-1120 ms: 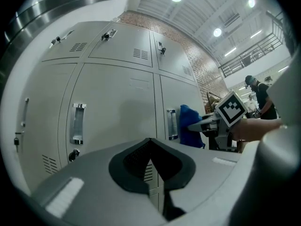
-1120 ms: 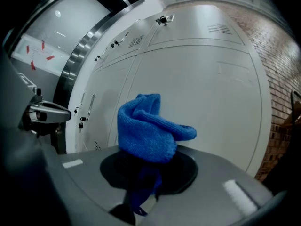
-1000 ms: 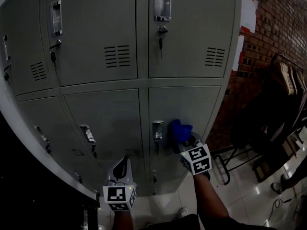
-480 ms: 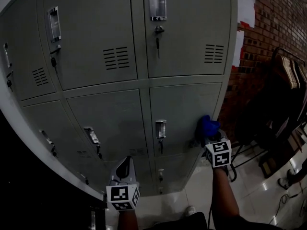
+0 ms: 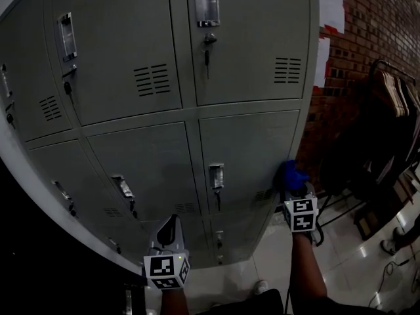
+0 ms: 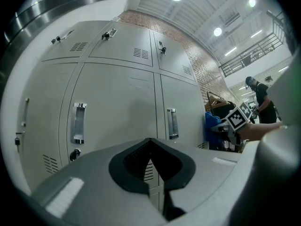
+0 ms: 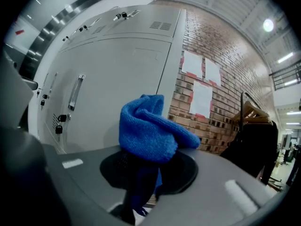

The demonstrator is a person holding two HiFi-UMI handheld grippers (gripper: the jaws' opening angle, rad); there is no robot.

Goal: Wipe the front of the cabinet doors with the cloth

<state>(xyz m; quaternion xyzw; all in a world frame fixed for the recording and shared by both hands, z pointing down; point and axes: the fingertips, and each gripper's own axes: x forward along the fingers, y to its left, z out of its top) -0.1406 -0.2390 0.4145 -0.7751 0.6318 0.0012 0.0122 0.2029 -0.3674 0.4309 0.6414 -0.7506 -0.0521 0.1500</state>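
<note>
While my right claw clamps the blue cloth at the right edge of the lower door, my left claw sits closed, empty. Any push rightward could slip it off the cabinet.

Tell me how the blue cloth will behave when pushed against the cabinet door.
The blue cloth bunches and droops over the right gripper, so it is probably floppy and light. Its fuzzy knit should likely drag, not slip, on the smooth cabinet door.

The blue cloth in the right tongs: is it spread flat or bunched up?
Bunched up: the blue cloth bulges as a crumpled lump above the shut right tongs.
</note>
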